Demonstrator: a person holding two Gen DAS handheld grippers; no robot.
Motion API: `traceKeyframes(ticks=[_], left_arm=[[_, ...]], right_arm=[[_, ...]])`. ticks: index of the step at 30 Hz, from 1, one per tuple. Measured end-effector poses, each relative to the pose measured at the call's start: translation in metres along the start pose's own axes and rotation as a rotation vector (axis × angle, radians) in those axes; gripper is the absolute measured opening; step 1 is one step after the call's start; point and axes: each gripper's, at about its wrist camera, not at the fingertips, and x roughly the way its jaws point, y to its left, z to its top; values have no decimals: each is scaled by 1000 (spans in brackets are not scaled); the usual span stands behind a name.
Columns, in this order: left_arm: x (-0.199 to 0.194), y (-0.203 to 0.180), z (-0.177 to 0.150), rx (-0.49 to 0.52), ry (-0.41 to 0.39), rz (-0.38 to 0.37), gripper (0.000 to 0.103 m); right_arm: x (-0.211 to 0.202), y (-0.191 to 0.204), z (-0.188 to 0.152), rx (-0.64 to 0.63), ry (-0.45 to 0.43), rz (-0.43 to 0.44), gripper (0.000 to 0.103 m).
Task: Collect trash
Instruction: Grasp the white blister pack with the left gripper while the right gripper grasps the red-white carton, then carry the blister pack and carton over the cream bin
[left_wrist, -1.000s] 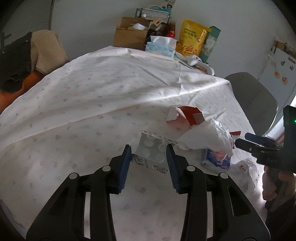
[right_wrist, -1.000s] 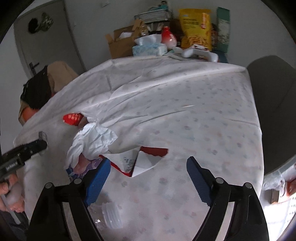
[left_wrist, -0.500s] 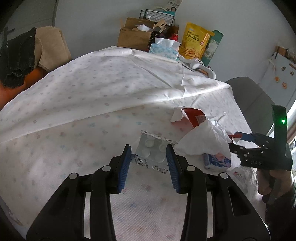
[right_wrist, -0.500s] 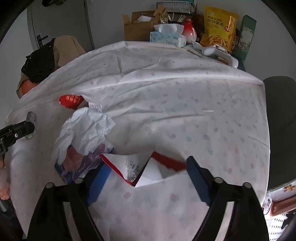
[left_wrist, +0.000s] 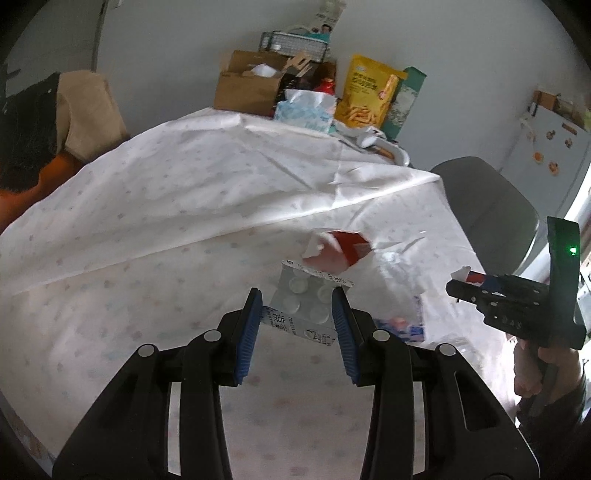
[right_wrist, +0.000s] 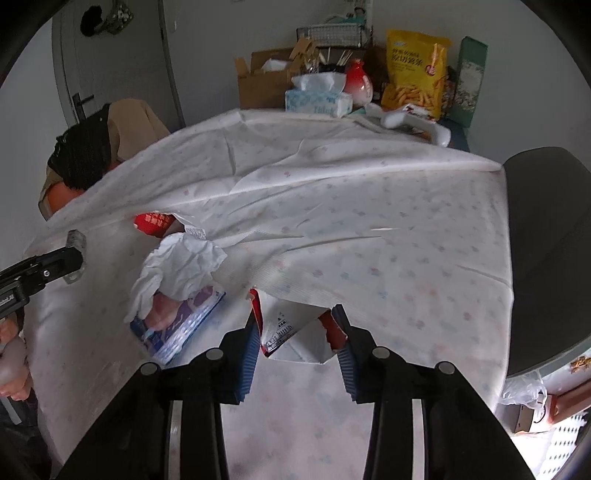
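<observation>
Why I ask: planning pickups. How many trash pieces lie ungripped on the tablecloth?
3: red wrapper farthest, crumpled tissue nearer, blue packet under the tissue. Blister pack and torn carton are gripped; more may be hidden.

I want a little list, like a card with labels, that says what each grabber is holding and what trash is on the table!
left hand-held gripper: shut on a silver pill blister pack
right hand-held gripper: shut on a torn red-and-white paper carton
loose trash: crumpled white tissue, blue-and-purple printed packet under it, red wrapper
surface: white dotted tablecloth
far end: blue tissue box, yellow snack bag
</observation>
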Motion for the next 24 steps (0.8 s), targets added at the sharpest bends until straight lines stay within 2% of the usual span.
traceKeyframes(ticks=[14, 24], left_arm=[[-16, -80, 14, 126, -50, -93, 39], [-8, -135, 19, 199, -46, -176, 39]], right_arm=[[-68, -28, -25, 91, -99, -6, 38], [-114, -80, -59, 212, -140, -96, 38]])
